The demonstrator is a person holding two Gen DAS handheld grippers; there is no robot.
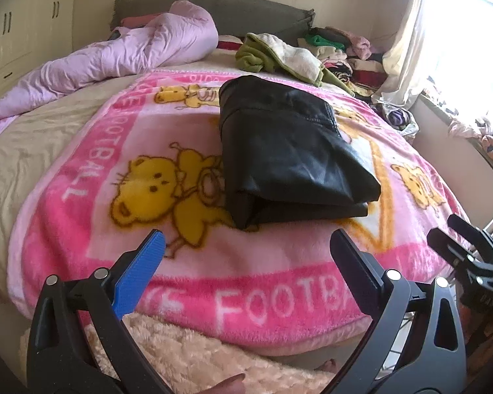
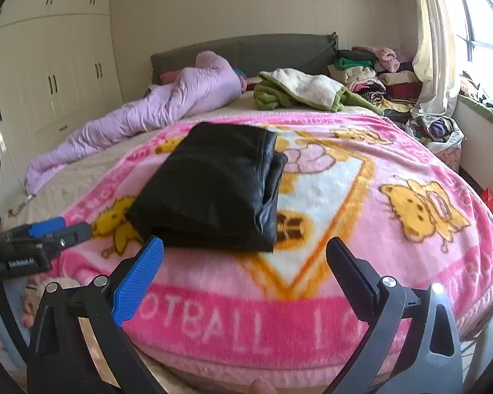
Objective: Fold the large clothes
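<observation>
Left hand-held gripper [image 1: 246,246] and right hand-held gripper [image 2: 245,254] are held spread and empty, the folded black garment [image 1: 286,151] lying just ahead on the blanket [image 1: 279,295]. If nudged carelessly, its slick layers could be slid apart.

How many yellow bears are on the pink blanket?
4 showing: one left of the black garment at, one above it at, one far right at, one top right at. The garment may hide more on the blanket.
</observation>
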